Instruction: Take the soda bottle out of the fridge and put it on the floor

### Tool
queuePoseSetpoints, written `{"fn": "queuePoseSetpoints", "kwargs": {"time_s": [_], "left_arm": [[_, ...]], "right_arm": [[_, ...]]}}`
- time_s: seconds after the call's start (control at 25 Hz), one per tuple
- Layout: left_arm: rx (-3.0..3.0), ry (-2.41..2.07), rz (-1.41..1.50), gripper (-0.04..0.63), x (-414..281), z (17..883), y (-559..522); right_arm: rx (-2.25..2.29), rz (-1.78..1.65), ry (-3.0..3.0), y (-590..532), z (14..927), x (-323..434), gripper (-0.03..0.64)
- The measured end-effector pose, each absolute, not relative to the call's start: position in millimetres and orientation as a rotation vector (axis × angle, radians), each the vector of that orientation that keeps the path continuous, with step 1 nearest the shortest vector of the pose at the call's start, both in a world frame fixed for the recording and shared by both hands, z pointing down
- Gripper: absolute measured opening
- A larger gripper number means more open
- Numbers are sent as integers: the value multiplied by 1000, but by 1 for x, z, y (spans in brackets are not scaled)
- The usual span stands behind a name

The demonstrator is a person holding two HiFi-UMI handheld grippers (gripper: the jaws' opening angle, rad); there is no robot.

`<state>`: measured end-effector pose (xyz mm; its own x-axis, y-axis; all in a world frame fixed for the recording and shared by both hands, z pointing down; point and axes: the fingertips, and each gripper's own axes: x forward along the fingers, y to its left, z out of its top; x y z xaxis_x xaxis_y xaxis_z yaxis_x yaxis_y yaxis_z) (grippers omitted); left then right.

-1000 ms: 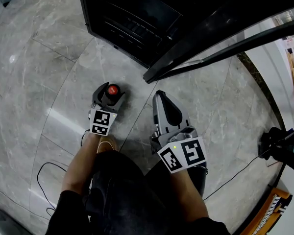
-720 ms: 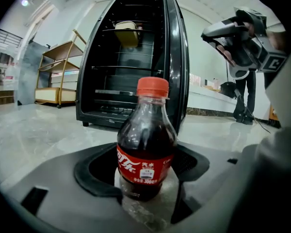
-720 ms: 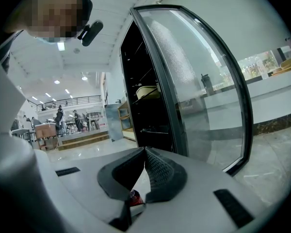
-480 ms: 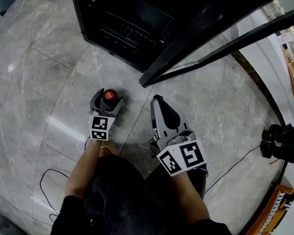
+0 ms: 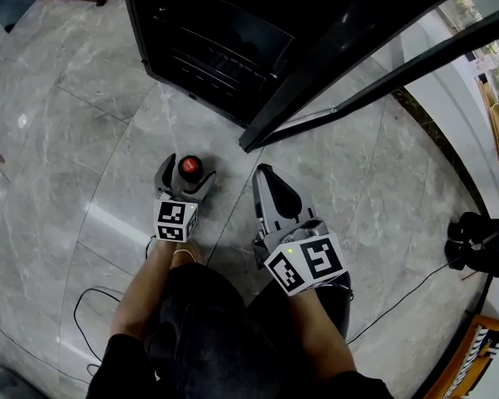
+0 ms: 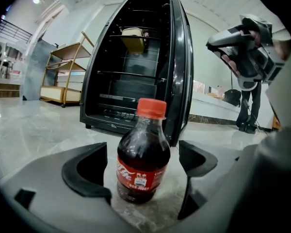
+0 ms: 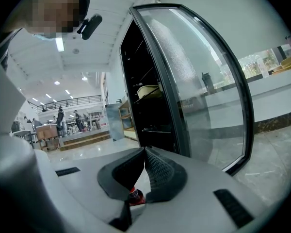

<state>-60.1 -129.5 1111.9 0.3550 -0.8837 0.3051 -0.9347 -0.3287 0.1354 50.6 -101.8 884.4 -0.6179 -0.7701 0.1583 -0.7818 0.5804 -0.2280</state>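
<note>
The bottle (image 6: 143,154) stood upright on the floor (image 5: 75,140) before the open fridge (image 5: 216,40), between the jaws of the left gripper (image 5: 185,175), which had just opened clear of it. The right gripper (image 5: 268,178) was clenched, empty. Only withdrawal appeared outstanding.

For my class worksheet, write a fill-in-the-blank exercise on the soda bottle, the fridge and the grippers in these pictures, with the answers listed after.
1. The soda bottle stands upright on the ____.
2. Its cap is ____ in colour.
3. The bottle stands between the open jaws of the ____ gripper.
4. The door of the fridge stands ____.
Missing words: floor; red; left; open.
Note: the left gripper has just been opening its jaws; the pads stand clear of the bottle.
</note>
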Motion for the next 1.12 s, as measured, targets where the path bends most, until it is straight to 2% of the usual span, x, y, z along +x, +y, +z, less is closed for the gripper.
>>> {"fn": "queuePoseSetpoints", "kwargs": {"time_s": [0.68, 1.12], "left_arm": [[2311, -1580, 244, 449, -82, 1051, -76], [2345, -1545, 249, 449, -93, 942, -95]], "right_arm": [[1301, 427, -2769, -100, 888, 42, 23], [1309, 325, -2796, -132, 772, 40, 23]]}}
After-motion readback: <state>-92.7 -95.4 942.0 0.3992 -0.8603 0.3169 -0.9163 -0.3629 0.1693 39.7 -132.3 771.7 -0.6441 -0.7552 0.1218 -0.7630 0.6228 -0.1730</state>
